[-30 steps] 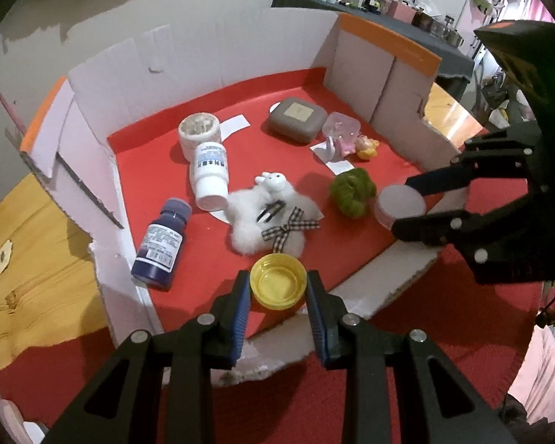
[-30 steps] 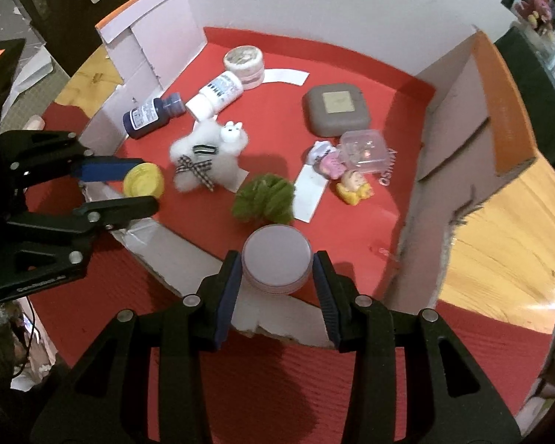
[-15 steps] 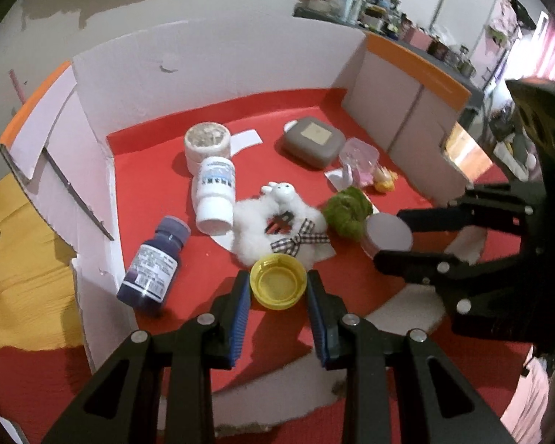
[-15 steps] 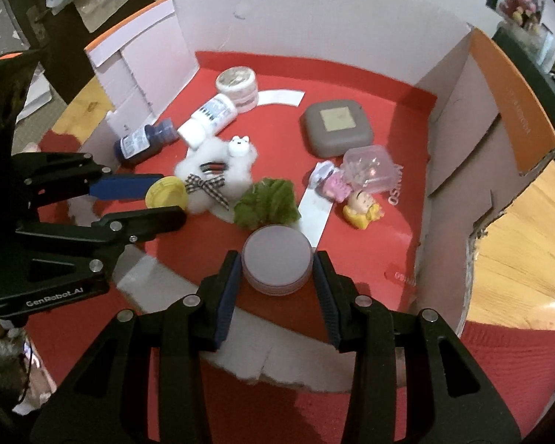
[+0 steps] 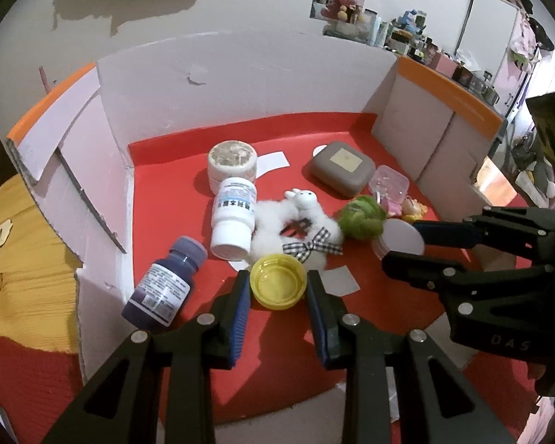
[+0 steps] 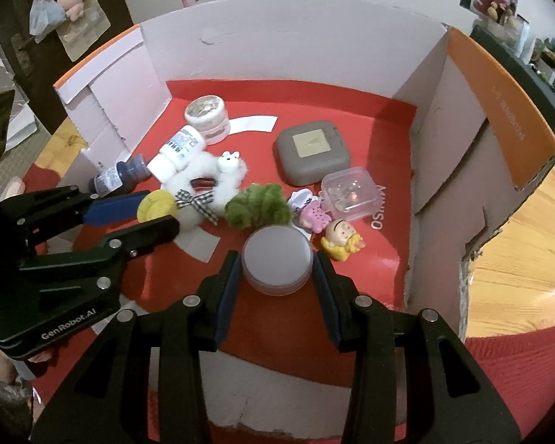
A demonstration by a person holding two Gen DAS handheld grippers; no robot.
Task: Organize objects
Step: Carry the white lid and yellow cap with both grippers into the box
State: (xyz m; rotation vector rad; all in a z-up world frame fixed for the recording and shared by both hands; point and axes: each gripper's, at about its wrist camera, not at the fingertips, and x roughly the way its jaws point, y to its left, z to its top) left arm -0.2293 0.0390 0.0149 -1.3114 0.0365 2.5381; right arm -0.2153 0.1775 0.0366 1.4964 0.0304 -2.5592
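Note:
My left gripper (image 5: 277, 286) is shut on a yellow cap (image 5: 278, 285), held over the red floor of a cardboard box, just in front of a white plush scrunchie (image 5: 299, 222). In the right wrist view the same left gripper (image 6: 155, 211) and yellow cap (image 6: 155, 205) show at the left. My right gripper (image 6: 276, 262) is shut on a round white jar (image 6: 276, 262), held in front of a green fuzzy scrunchie (image 6: 259, 205). The left wrist view shows the right gripper (image 5: 407, 244) with the white jar (image 5: 401, 238) at the right.
On the red box floor (image 5: 166, 192) lie a dark blue bottle (image 5: 164, 281), a white pill bottle (image 5: 233, 220), a cream tub (image 5: 232, 162), a grey case (image 5: 342, 168), a clear small box (image 6: 346, 192) and little figures (image 6: 342, 244). White cardboard walls (image 6: 277, 37) enclose three sides.
Both grippers have moved forward over the box's front edge, deeper above the red floor, each keeping its hold. The objects lying in the box have not shifted.

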